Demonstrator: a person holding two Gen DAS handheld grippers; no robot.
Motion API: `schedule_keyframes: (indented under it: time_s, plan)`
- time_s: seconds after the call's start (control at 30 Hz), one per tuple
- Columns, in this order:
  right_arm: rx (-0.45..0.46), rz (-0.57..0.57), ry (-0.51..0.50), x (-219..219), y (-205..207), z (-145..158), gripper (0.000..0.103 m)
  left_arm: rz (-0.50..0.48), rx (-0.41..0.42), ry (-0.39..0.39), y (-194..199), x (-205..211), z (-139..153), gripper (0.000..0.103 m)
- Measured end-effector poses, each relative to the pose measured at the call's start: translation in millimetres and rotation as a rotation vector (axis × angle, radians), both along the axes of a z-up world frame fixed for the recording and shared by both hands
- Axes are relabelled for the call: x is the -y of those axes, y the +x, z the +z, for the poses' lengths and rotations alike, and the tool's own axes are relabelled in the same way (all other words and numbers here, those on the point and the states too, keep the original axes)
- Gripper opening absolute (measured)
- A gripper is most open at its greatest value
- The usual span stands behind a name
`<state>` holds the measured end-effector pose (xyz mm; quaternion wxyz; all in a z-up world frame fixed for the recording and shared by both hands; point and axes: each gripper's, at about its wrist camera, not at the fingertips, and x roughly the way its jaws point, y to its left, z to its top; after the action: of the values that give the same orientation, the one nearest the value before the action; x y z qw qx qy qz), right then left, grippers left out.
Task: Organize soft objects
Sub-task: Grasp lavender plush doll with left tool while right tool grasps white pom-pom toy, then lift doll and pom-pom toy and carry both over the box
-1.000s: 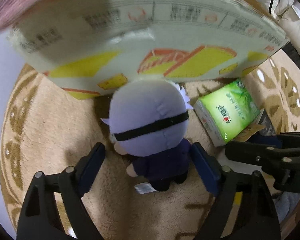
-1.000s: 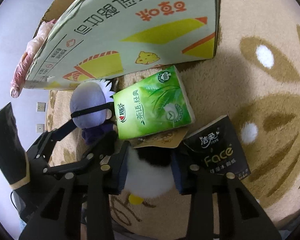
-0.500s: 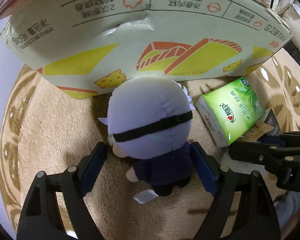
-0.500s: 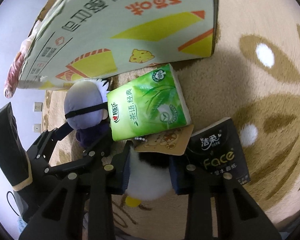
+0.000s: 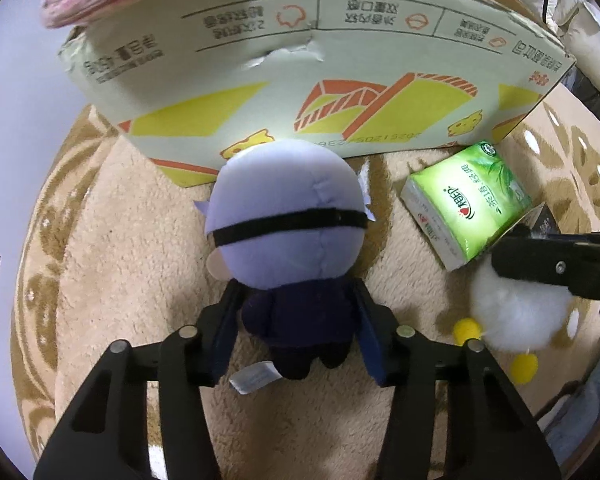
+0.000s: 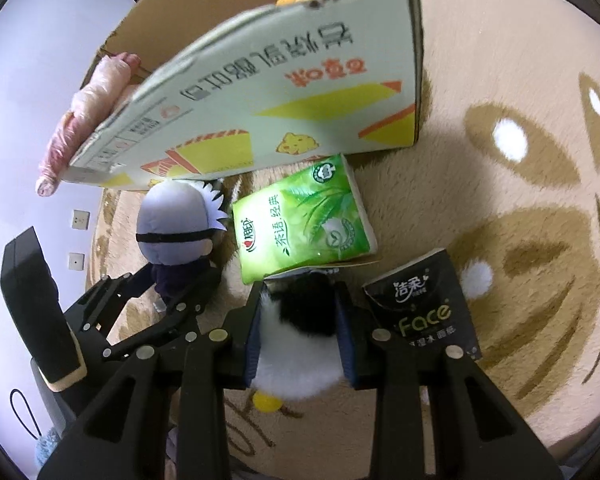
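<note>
While both tongs grip plush toys on the beige patterned rug [image 5: 112,248], a printed cardboard box [image 5: 300,92] stands just behind them.

The left tongs [image 5: 296,320] have just been closing, and their blue pads now press the dark body of the lavender-headed plush doll with a black band round its head [image 5: 288,220], which sits upright on the rug against the box; the right tongs [image 6: 300,320] stand narrow, clamped on the white-and-black fluffy plush with yellow feet [image 6: 300,344]; a green soft tissue pack [image 6: 304,224] lies between the two toys, touching the fluffy plush; a black tissue pack [image 6: 424,308] lies just right of the right tongs; a pink striped cloth bundle [image 6: 88,104] hangs over the box's rim.
</note>
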<state>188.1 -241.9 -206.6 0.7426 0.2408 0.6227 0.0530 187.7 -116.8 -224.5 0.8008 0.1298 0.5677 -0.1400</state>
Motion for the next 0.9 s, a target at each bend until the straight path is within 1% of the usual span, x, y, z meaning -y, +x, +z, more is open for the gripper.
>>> schedule_keyframes:
  time_s: [0.17, 0.2, 0.47, 0.67, 0.7, 0.9]
  plan:
    - [0.036, 0.002, -0.005, 0.7, -4.0, 11.9, 0.034, 0.015, 0.006, -0.008, -10.2, -6.2, 4.0, 0.043]
    - [0.052, 0.002, -0.006, 0.4, -4.5, 16.3, 0.034, 0.016, 0.009, -0.009, -27.4, 1.1, 8.1, 0.042]
    - [0.190, 0.004, -0.045, 16.5, -10.4, 49.4, 0.034, 0.037, 0.065, -0.034, -39.7, -9.0, 28.5, 0.041]
    - [0.302, 0.012, -0.076, 23.5, -18.1, 74.1, 0.034, 0.067, 0.119, -0.060, -57.4, -29.1, 52.5, 0.041]
    - [0.312, 0.013, -0.080, 23.0, -20.6, 76.5, 0.034, 0.074, 0.128, -0.065, -54.7, -29.1, 62.7, 0.041]
    - [0.350, 0.009, -0.095, 24.9, -28.0, 88.7, 0.034, 0.105, 0.198, -0.083, -61.2, -36.4, 85.9, 0.041]
